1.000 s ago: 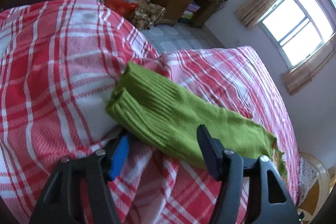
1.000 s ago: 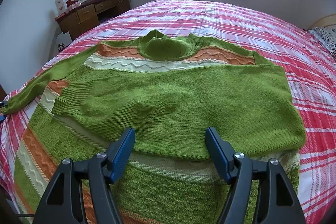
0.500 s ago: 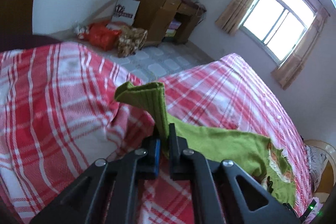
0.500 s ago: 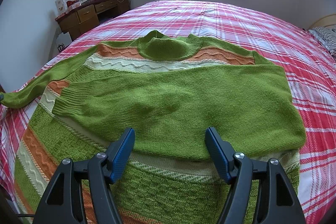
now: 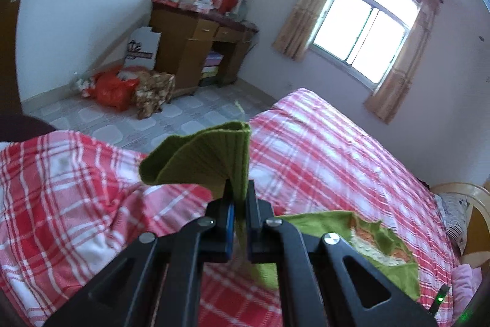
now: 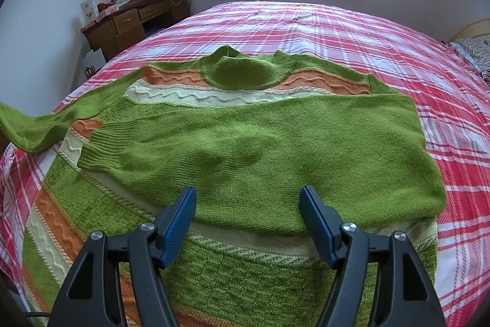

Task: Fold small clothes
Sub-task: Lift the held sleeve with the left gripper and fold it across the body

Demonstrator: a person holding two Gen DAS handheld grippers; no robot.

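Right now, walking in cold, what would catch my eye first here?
A bright green knitted sweater with orange and cream stripes sprawls across the red-and-white plaid bedspread, one sleeve already folded over its chest. The left gripper pinches the other sleeve's ribbed green cuff, lifting it off the bed, while the right gripper hovers open above the sweater.

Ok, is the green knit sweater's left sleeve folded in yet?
Not yet. The left sleeve stretches outward, its cuff pinched in the left gripper; the other sleeve lies folded across.
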